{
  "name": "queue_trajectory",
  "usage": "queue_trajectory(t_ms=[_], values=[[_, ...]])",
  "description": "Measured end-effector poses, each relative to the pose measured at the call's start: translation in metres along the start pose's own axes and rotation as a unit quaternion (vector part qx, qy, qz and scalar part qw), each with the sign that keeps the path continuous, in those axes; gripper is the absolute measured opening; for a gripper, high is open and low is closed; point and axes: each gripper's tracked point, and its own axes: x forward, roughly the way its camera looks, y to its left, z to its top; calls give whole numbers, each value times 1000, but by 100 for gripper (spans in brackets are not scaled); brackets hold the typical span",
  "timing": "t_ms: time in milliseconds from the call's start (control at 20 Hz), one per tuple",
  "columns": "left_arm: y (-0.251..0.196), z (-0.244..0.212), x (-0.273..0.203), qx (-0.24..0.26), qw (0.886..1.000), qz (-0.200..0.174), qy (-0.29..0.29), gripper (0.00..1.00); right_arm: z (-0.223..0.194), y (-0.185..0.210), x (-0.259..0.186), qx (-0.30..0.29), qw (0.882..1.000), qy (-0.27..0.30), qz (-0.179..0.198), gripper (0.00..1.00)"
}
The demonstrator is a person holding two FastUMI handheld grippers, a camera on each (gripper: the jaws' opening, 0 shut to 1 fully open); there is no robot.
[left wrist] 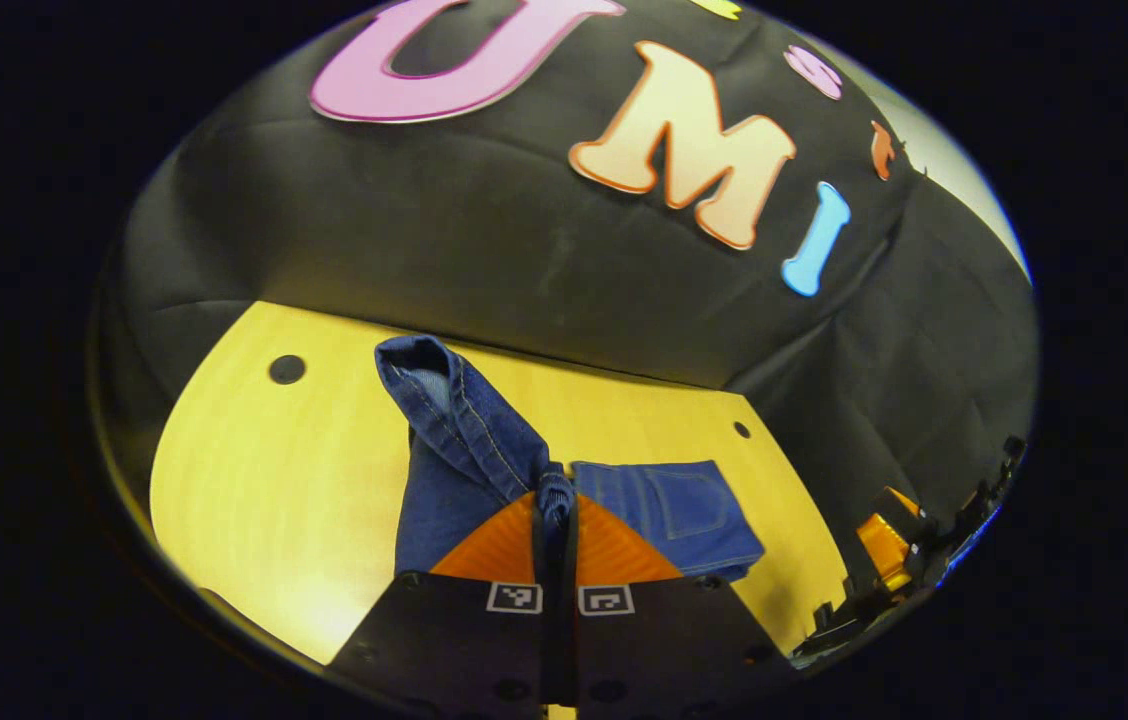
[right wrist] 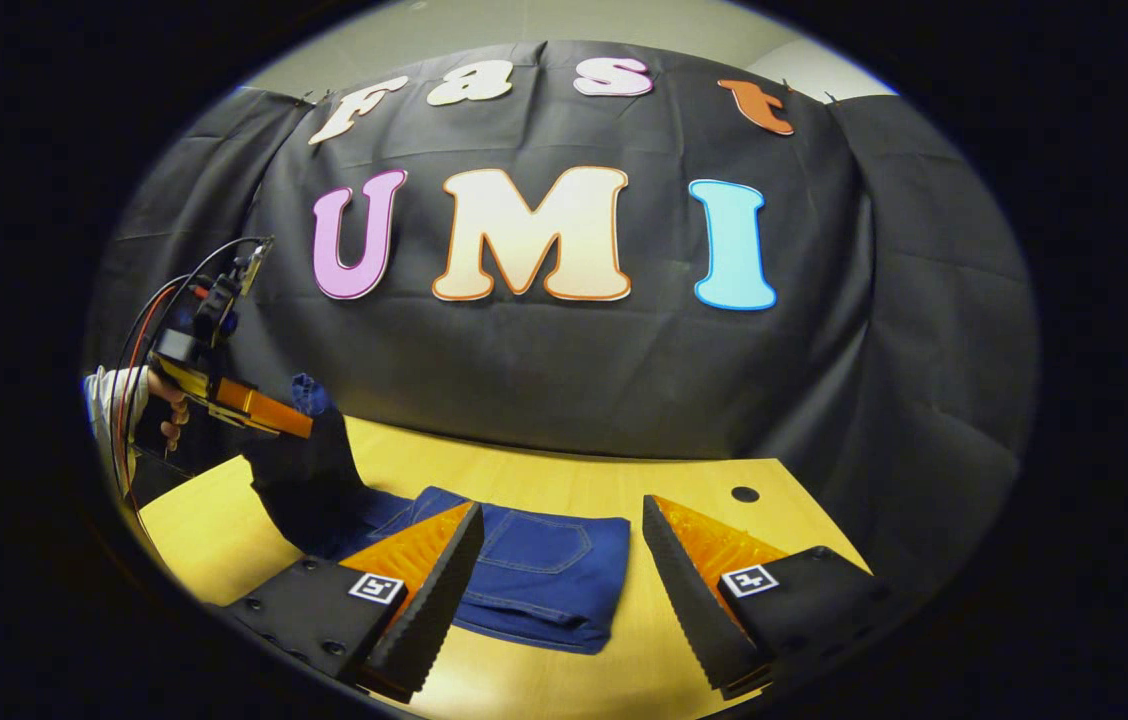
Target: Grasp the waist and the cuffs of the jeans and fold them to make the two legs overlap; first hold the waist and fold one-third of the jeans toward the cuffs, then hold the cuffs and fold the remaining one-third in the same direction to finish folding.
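In the left gripper view, the left gripper (left wrist: 554,500) is seen closed on a fold of the jeans (left wrist: 664,510), with denim pinched between both fingers. From the pinch a raised part of a leg is drawn up and away toward eleven o'clock, its cuff (left wrist: 419,360) standing open above the table (left wrist: 254,480). Below that raised part, more denim hangs down to the tabletop. At three o'clock from the pinch, the folded part with a back pocket lies flat on the table, reaching out toward the table's right edge. Two dark holes are seen in the tabletop, one at ten o'clock and one at two o'clock from the jeans. The right gripper (left wrist: 899,545) is glimpsed at four o'clock, off the table's edge.

In the right gripper view, the right gripper (right wrist: 559,590) is held wide open, its fingers spread apart with nothing between them, above the near edge of the table (right wrist: 544,480). The jeans (right wrist: 534,575) lie flat between and beyond the two fingers, the long axis running left to right across the view, the pocket end toward three o'clock. At nine o'clock the left gripper (right wrist: 309,425) is held by a hand (right wrist: 164,400), and the denim is lifted from the table at that end, a bit of the cuff showing beside it.
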Motion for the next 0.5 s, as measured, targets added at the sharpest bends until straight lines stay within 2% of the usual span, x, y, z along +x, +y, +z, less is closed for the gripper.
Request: queue_trajectory(t_ms=[250, 400, 500], values=[[-74, -13, 45, 32, 999, -31, 11, 0, 1, -39, -13, 1, 1000, -7, -5, 99], [-114, -31, 83, 43, 997, -53, 22, 0, -2, -61, -21, 0, 1000, -4, -11, 100], [-130, -53, 108, 51, 996, -55, 42, 0, -7, -74, -24, 2, 1000, 0, -13, 99]])
